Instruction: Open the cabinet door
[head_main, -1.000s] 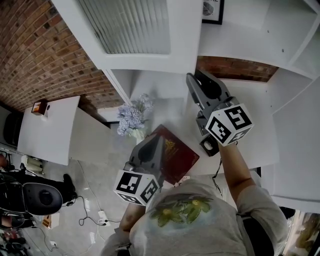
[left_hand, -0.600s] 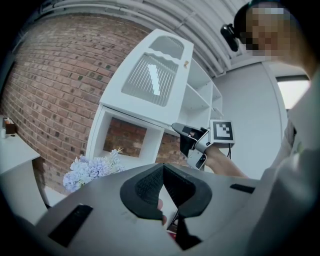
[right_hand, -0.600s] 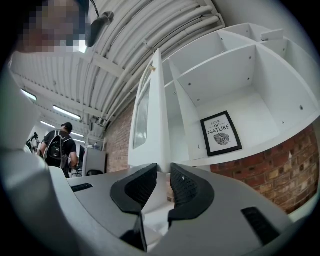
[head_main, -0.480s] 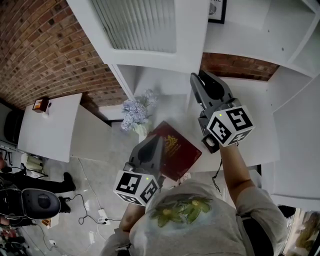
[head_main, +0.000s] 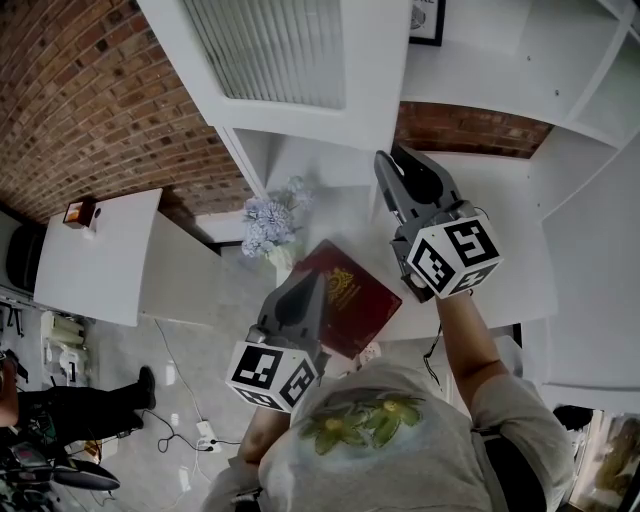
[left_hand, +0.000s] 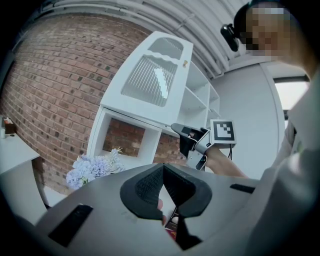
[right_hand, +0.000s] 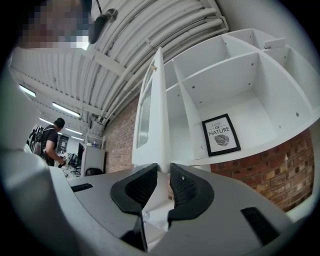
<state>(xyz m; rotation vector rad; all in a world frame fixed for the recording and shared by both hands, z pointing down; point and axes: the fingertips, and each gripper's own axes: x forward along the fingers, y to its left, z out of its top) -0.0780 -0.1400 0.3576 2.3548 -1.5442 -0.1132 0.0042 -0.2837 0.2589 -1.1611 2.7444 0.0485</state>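
The white cabinet door (head_main: 290, 60) with a ribbed glass panel stands swung out from the shelf unit. In the right gripper view the cabinet door (right_hand: 150, 120) shows edge-on. My right gripper (head_main: 385, 160) reaches up to the door's lower free corner. The door's edge runs down between the jaws of the right gripper (right_hand: 162, 175), which are closed on it. My left gripper (head_main: 318, 280) hangs lower, over a dark red book (head_main: 350, 300). In its own view the left gripper (left_hand: 162, 170) is shut, tips touching, holding nothing.
A bunch of pale blue flowers (head_main: 270, 225) stands in the open niche under the door. A framed print (right_hand: 221, 134) leans in a shelf compartment behind the door. A white desk (head_main: 95, 255) is at the left by the brick wall. A person (head_main: 40, 420) is on the floor below.
The right gripper has shifted slightly left with the door's corner. The left gripper has stayed over the book. The person on the floor has moved left.
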